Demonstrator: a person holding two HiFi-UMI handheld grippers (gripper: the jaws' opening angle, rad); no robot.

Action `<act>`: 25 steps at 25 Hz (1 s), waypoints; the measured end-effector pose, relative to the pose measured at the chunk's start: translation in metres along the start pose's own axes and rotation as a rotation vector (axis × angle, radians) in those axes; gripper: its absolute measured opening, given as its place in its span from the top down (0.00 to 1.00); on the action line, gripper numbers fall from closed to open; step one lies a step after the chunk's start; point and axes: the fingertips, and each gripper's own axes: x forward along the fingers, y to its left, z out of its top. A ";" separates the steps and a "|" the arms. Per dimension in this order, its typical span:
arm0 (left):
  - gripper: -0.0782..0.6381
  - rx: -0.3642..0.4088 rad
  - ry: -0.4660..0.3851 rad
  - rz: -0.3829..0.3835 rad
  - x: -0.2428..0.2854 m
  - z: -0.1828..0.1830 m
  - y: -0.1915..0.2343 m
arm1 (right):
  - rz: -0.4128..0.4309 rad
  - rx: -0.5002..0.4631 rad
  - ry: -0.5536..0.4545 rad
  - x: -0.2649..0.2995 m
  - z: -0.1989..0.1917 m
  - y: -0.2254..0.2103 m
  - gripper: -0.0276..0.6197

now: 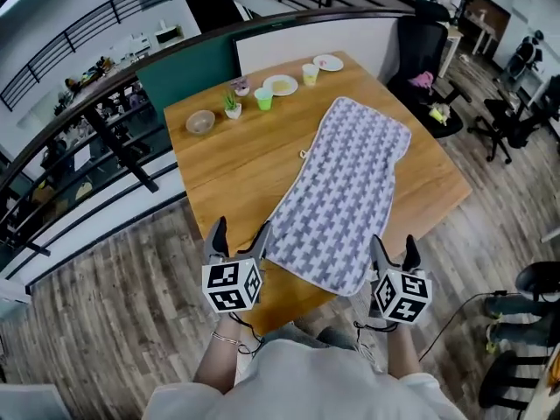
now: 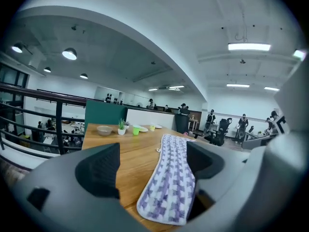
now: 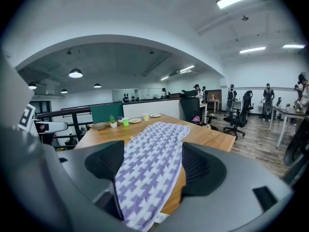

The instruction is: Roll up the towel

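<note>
1. Purple-and-white checked towel (image 1: 350, 191): spread flat along a wooden table (image 1: 219, 178). Its near short hem lies at the table's near edge and its length runs away at a slant. No turn of the roll has been made.
2. Left gripper (image 1: 240, 237): jaws apart, pinching nothing. In the left gripper view the towel's near left corner stands between them, closer to the right-hand jaw. Whether it touches that jaw cannot be told.
3. Right gripper (image 1: 394, 254): jaws wide apart, nothing clamped. The right part of the near hem lies between them, toward the left-hand jaw, with a small label (image 3: 158, 218) showing at the hem.
4. Step in hand, as judged: taking the near hem at both corners to start the first turn.
5. For a good start, each gripper should bite the hem at the same depth, close to its own corner. The first fold should be narrow and tight, since a loose core will likely leave the whole roll slack.
6. Because the towel sits askew to the table edge, the roll should follow the towel's long sides. Otherwise it may wind into a cone.
7. Bowl (image 1: 200, 122), potted plant (image 1: 232, 106), green cup (image 1: 264, 100) and plate (image 1: 281, 85): grouped at the table's far end, apart from the towel and probably out of the way.
</note>
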 end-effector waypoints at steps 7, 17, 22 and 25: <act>0.29 0.014 0.080 -0.063 0.047 -0.018 -0.001 | -0.034 0.005 0.056 0.023 -0.012 -0.013 0.39; 0.30 0.094 0.170 -0.172 0.064 -0.033 -0.011 | 0.053 -0.008 0.139 0.040 -0.029 -0.005 0.45; 0.33 0.263 0.277 -0.335 0.059 -0.050 -0.016 | 0.173 -0.037 0.232 0.040 -0.050 0.008 0.50; 0.33 0.357 0.354 -0.469 0.051 -0.069 -0.023 | 0.233 -0.058 0.289 0.034 -0.069 0.015 0.50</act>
